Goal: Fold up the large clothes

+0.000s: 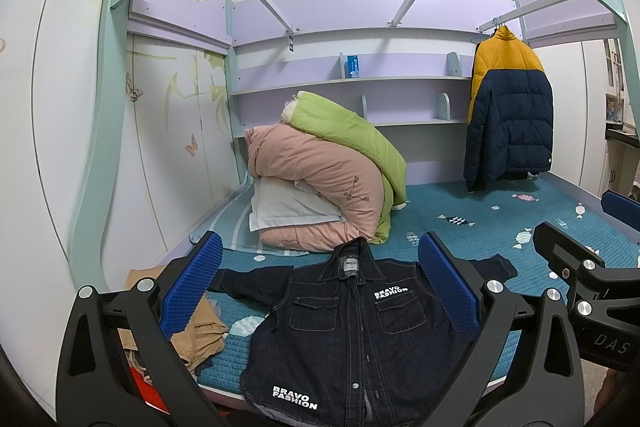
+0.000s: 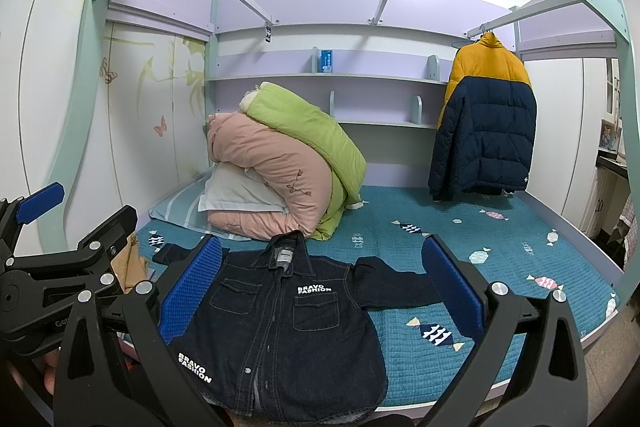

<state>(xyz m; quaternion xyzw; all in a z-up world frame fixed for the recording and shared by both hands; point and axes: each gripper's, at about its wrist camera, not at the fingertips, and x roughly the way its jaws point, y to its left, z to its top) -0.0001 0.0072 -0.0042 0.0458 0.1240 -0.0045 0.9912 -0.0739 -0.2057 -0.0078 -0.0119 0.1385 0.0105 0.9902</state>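
Note:
A dark denim jacket (image 1: 344,331) with white "BRAVO FASHION" print lies flat, front up and buttoned, sleeves spread, near the front edge of the bed; it also shows in the right wrist view (image 2: 288,323). My left gripper (image 1: 320,287) is open and empty, held above the jacket, its blue pads either side of the chest. My right gripper (image 2: 320,287) is open and empty, above the jacket's right half and sleeve. The right gripper's body (image 1: 580,271) shows at the right edge of the left wrist view, the left gripper's body (image 2: 60,259) at the left of the right wrist view.
The bed has a teal quilted cover (image 2: 460,251). A pile of pink and green quilts with a white pillow (image 1: 320,179) lies at the back left. A yellow and navy puffer jacket (image 1: 508,107) hangs at the back right. Tan clothing (image 1: 196,331) lies left of the jacket.

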